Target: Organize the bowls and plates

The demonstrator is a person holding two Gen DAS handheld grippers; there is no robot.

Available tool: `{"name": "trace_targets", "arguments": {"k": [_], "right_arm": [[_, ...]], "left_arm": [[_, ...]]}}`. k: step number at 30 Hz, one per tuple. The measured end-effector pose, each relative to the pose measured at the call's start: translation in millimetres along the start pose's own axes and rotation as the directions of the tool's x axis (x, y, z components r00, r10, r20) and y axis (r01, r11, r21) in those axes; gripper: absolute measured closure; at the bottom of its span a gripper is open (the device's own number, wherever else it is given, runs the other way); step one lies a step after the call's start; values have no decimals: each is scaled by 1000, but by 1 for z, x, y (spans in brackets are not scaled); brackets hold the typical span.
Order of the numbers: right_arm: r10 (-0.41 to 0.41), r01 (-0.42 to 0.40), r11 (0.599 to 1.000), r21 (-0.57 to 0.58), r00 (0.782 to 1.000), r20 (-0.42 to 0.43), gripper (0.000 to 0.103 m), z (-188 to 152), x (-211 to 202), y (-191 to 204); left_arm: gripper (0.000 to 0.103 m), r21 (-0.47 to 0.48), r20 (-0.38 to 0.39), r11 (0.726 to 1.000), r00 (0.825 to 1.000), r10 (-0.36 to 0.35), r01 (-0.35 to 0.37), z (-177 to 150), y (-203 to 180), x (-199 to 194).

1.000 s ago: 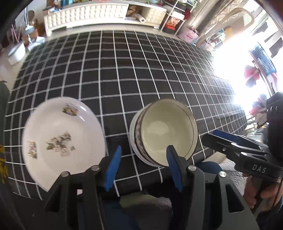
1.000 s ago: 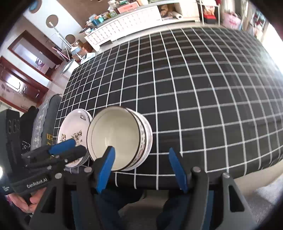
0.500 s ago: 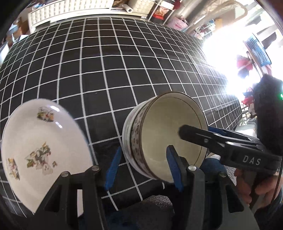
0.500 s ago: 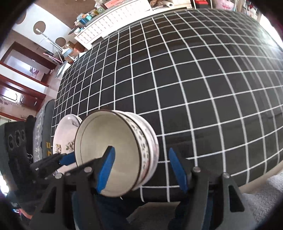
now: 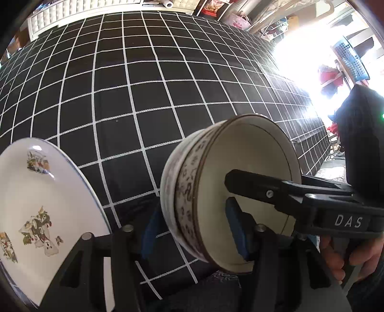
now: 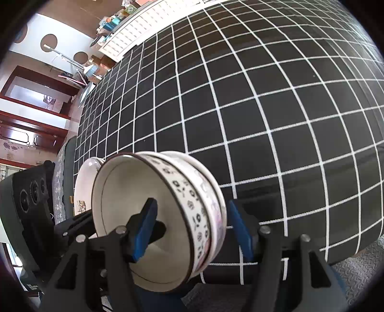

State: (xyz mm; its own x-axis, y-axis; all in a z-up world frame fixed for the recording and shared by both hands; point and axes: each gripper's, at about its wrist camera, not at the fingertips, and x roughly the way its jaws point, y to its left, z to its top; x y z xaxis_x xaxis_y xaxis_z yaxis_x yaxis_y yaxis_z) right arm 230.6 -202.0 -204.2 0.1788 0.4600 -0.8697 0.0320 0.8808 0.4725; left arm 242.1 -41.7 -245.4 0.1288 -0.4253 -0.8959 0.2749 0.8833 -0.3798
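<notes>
A stack of patterned bowls (image 5: 230,192) with cream insides sits near the table's front edge; it also shows in the right wrist view (image 6: 158,216). My left gripper (image 5: 192,230) straddles the stack's left wall, one finger outside and one inside. My right gripper (image 6: 192,228) straddles the right wall the same way. Both sets of jaws are still wide, not pressed on the walls. A white plate with floral prints (image 5: 40,211) lies left of the bowls; it is partly hidden in the right wrist view (image 6: 82,187).
The table carries a black cloth with a white grid (image 5: 144,84). White cabinets (image 5: 79,9) stand beyond its far edge. The front table edge (image 6: 312,244) lies just behind the bowls.
Both grippers moved forward onto the bowl stack, each now with one finger inside the top bowl. The bowls look much nearer in both views.
</notes>
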Motion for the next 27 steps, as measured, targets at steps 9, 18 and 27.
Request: {"name": "trace_targets", "arguments": {"k": [9,18,27], "right_arm": [[9,-9,1000,-1,1000,-25,41,-4,2,-9],[18,-18,1000,-6,999,-28,41,-3,4,-5],[5,-3,999,50,999,-48,42,-2,4,-2]], "left_arm": [[52,-1,10,1000,1000,-5,5,-4,-1,7],[50,0,16,1000,1000,14,-14,-8,-7,5],[50,-36,8,998,999,42,-42,-7,-17,3]]}}
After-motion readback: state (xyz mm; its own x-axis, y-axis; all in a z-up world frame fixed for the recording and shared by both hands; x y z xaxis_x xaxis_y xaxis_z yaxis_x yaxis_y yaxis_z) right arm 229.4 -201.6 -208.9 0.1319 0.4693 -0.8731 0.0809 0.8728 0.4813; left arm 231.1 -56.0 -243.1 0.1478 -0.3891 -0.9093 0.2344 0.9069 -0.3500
